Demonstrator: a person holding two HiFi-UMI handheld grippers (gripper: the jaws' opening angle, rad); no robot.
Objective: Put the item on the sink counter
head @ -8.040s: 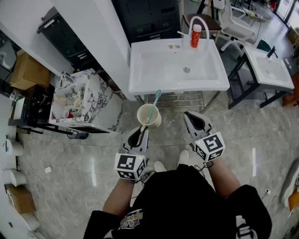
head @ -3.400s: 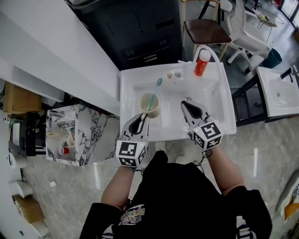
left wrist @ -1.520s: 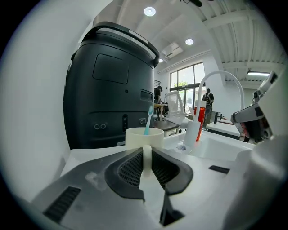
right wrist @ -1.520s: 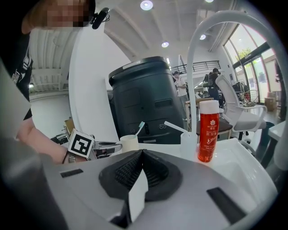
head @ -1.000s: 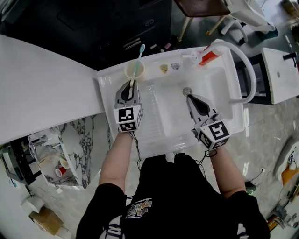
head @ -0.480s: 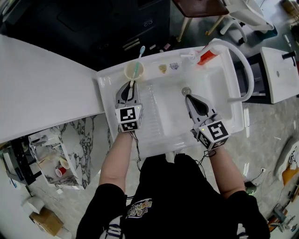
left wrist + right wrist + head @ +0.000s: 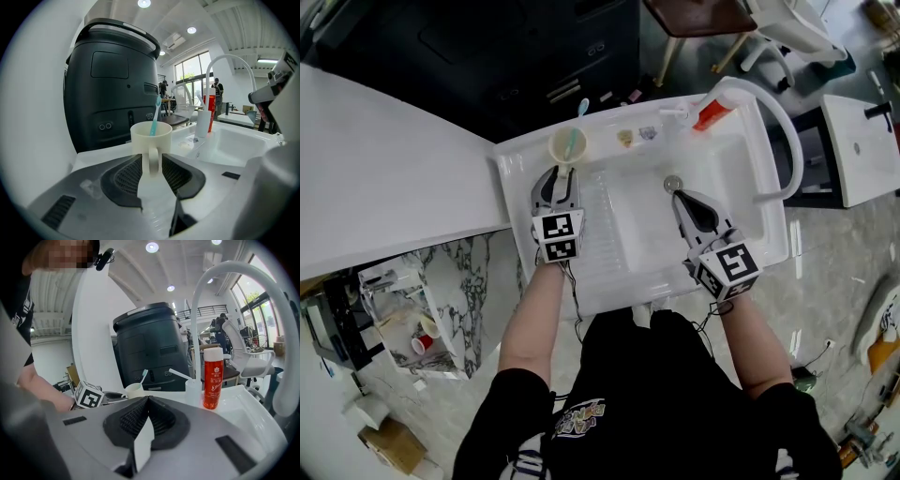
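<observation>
Cup (image 7: 567, 145) w/ toothbrush (image 7: 582, 107) stands on tabletop (image 7: 514, 161), back-left of basin (image 7: 642, 220). Left tongs (image 7: 558, 176) just been opening, handle (image 7: 151, 159) between them, unpinched. Right tongs (image 7: 682, 199) shut, empty, over basin. Pull left tongs straight back, don't snag handle.

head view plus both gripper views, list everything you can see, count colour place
sink: one, white, under both grippers
faucet: one, white, arched, sink's back right
mug: one, cream, sink counter's back left corner
toothbrush: one, teal, standing in the mug
bottle: one, red, beside the faucet
cabinet: one, black, behind the sink
left gripper: one, grey, jaws have just been opening, mug handle between them
right gripper: one, grey, shut, empty, over the basin
</observation>
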